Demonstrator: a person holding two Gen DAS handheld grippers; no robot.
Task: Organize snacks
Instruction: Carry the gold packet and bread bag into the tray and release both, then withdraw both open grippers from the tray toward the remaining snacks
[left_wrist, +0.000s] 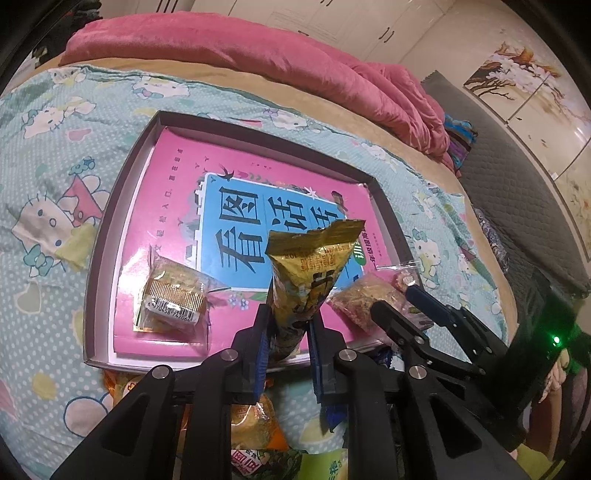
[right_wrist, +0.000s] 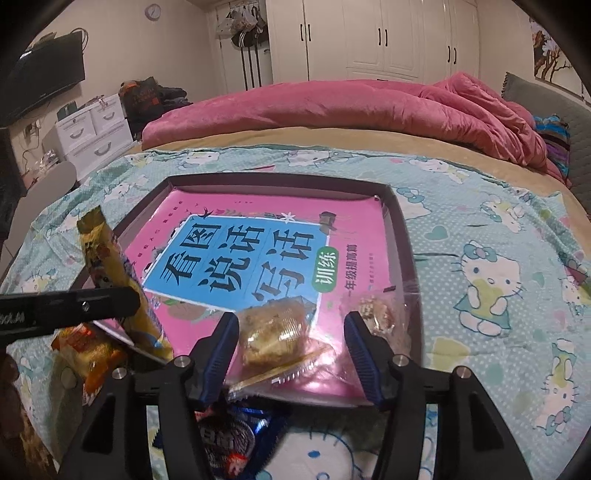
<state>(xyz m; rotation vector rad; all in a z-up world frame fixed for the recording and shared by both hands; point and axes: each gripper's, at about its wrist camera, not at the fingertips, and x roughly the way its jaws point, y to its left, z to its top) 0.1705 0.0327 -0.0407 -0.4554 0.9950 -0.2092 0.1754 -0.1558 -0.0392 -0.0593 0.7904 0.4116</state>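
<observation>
Covering the near part of the bed is a pale blue cartoon-cat sheet (right_wrist: 480, 229), with a rumpled pink blanket (right_wrist: 369, 107) heaped along the far side. Beyond it stand white wardrobe doors (right_wrist: 384, 37); a dark screen (right_wrist: 44, 85) and white drawer boxes (right_wrist: 92, 129) sit far left, and a grey padded headboard (left_wrist: 517, 192) runs along the right. On the sheet lies a shallow dark-rimmed tray (right_wrist: 402, 229) lined with a pink and blue book cover (right_wrist: 240, 254).

The left gripper (left_wrist: 287, 332) is clamped tight on a tall gold snack packet (left_wrist: 306, 266), held upright over the tray's near edge. The right gripper (right_wrist: 291, 354) has its jaws parted and gripping nothing; a clear-wrapped pastry (right_wrist: 273, 336) lies on the tray between them, and I cannot tell whether the pads touch it. Another clear-wrapped snack (right_wrist: 384, 317) lies just right of it, and a barcoded wrapped cake (left_wrist: 173, 299) lies at the near left.

More packets crowd the sheet before the tray: an orange one (right_wrist: 88, 350) and a blue one (right_wrist: 229, 439).
</observation>
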